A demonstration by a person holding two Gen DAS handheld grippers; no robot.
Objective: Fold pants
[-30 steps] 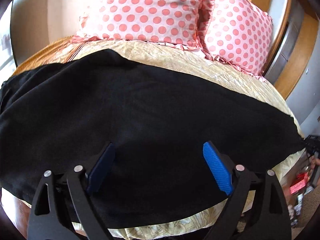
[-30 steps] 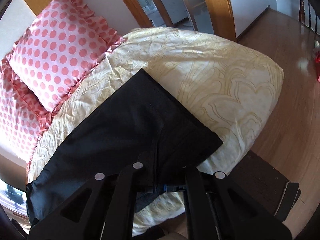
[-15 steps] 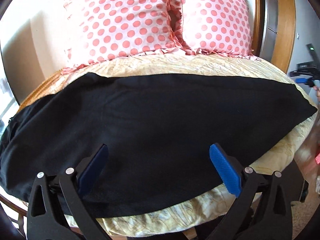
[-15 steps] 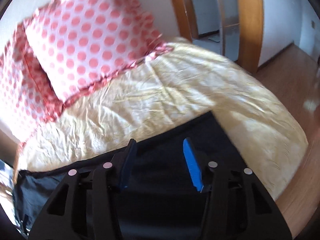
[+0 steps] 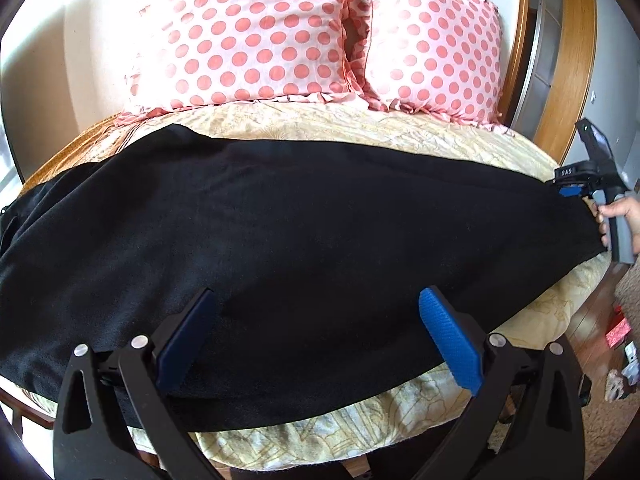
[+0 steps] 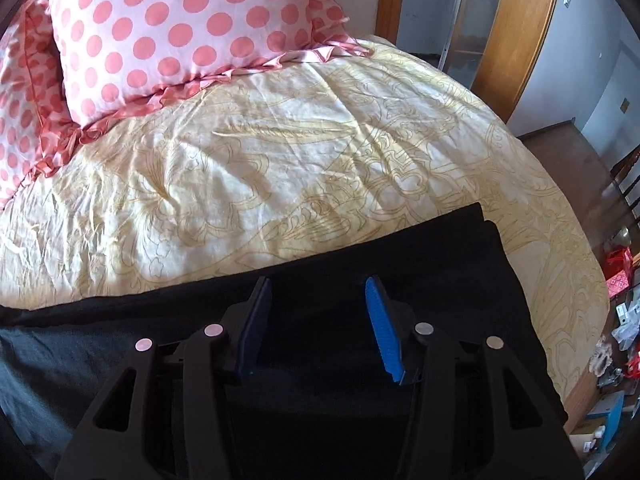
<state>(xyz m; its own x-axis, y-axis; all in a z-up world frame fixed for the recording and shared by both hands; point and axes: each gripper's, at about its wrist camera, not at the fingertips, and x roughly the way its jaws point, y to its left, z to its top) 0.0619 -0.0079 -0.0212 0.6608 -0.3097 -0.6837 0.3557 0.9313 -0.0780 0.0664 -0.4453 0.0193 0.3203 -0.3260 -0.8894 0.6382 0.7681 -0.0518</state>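
Observation:
Black pants (image 5: 304,240) lie flat across a yellow patterned bedspread (image 5: 360,124), stretched from left to right. My left gripper (image 5: 316,300) hangs open and empty over their near edge, blue pads wide apart. My right gripper (image 6: 318,286) is open and empty just above the pants' right end (image 6: 440,264), where the fabric lies doubled. In the left wrist view the right gripper (image 5: 576,188) shows at the far right end of the pants, held by a hand.
Two pink polka-dot pillows (image 5: 248,36) (image 6: 176,28) lean at the head of the bed. A wooden door frame (image 6: 516,36) stands behind on the right. Clutter (image 6: 616,320) lies on the floor beyond the bed's right edge.
My right gripper has let go of the pants' end and opened, then lifted over it. My left gripper stayed open and swung to the right, facing the pillows.

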